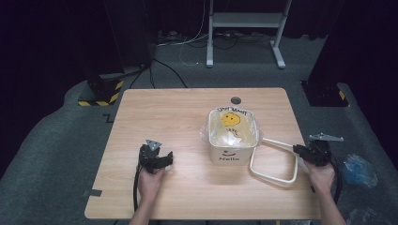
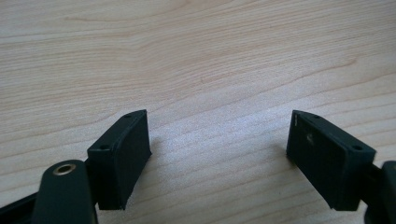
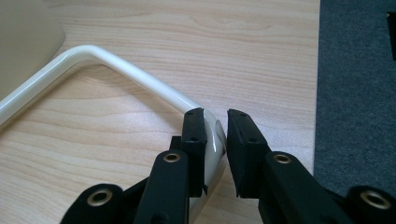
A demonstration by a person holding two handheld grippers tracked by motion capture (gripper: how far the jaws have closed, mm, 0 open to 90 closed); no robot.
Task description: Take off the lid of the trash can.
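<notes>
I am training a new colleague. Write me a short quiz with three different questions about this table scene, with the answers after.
1. True or false: the right tool is closed on the cream handle of the white bucket.
2. What lies between the jaws of the left tool? A) a cup B) only bare table C) the handle
3. Fill in: the yellow smiley face is printed on the plastic ____ lining the bucket.

Key: 1 true; 2 B; 3 bag
</notes>
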